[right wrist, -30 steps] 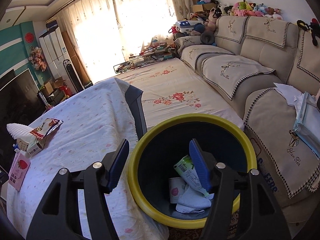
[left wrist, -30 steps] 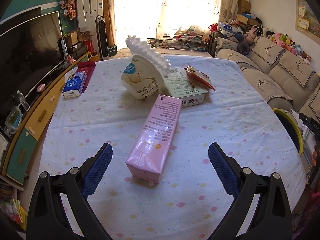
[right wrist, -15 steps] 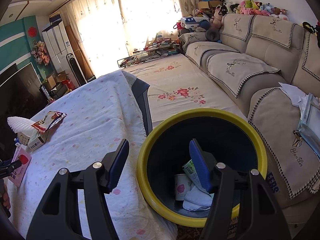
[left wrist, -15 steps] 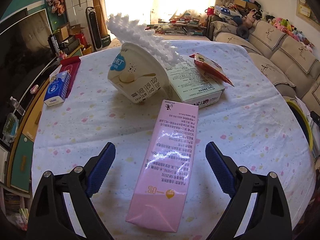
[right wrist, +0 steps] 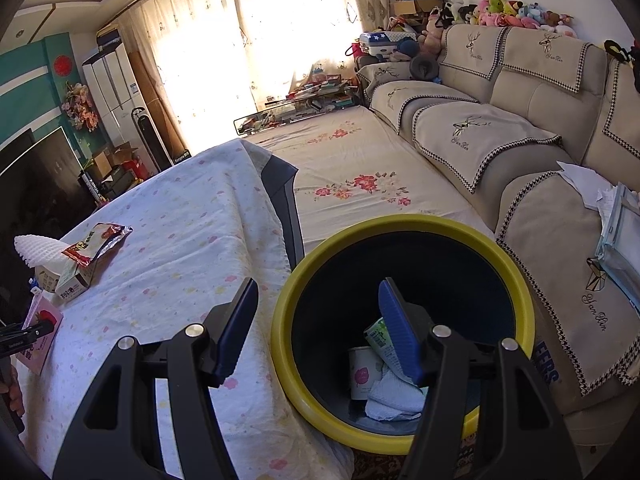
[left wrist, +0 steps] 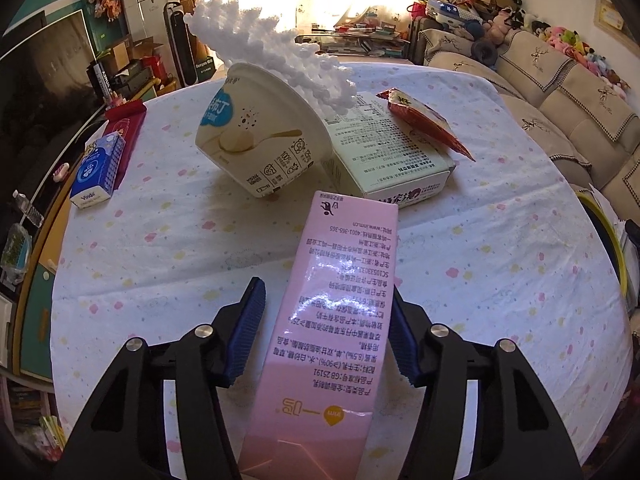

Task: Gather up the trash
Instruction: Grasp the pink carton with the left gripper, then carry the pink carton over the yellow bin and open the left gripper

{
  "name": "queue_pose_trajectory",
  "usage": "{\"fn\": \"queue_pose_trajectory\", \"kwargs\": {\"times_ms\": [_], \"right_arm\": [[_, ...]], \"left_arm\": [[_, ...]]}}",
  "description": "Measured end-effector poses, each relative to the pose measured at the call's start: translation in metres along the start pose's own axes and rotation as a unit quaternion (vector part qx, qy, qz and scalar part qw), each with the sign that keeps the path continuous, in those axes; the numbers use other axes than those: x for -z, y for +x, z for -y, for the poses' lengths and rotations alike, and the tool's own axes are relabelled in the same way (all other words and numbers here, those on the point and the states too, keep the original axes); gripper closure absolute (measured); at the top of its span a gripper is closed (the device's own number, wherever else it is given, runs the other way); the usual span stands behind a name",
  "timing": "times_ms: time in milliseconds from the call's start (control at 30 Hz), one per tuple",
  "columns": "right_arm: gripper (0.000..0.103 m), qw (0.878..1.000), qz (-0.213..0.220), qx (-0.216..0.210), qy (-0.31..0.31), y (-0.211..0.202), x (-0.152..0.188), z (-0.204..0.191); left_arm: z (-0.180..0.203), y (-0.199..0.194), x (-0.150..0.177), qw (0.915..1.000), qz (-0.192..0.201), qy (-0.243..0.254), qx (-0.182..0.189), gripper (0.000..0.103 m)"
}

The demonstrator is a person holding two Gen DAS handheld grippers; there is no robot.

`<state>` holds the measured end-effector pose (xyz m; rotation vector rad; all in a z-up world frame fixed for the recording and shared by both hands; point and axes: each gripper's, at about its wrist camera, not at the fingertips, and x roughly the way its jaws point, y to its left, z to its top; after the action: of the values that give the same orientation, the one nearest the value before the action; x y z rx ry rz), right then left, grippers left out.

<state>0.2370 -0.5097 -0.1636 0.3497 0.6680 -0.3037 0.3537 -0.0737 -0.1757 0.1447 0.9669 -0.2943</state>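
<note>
The tall pink glossy milk carton (left wrist: 332, 320) lies on the flowered tablecloth (left wrist: 160, 248). The left gripper (left wrist: 324, 332) has been closing around its mid-body, one pad apparently not touching yet. Probably light, crushable and slick, so squeeze the flat sides gently.
</note>
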Motion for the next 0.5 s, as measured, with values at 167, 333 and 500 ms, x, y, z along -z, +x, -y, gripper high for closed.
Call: {"fn": "queue_pose_trajectory", "kwargs": {"times_ms": [167, 333, 500], "right_arm": [[0.043, 1.000, -0.001, -0.005, -0.003, -0.001, 0.002, 0.000], [0.043, 1.000, 0.004, -0.008, -0.003, -0.008, 0.004, 0.003], [0.043, 1.000, 0.012, -0.006, -0.004, -0.019, 0.004, 0.012]], "left_arm": [[0.003, -0.006, 0.004, 1.0000, 0.001, -0.004, 0.005, 0.064], [0.022, -0.029, 0.008, 0.9997, 0.020, 0.012, 0.011, 0.064], [0.072, -0.060, 0.005, 0.9964, 0.046, 0.052, 0.049, 0.064]]}}
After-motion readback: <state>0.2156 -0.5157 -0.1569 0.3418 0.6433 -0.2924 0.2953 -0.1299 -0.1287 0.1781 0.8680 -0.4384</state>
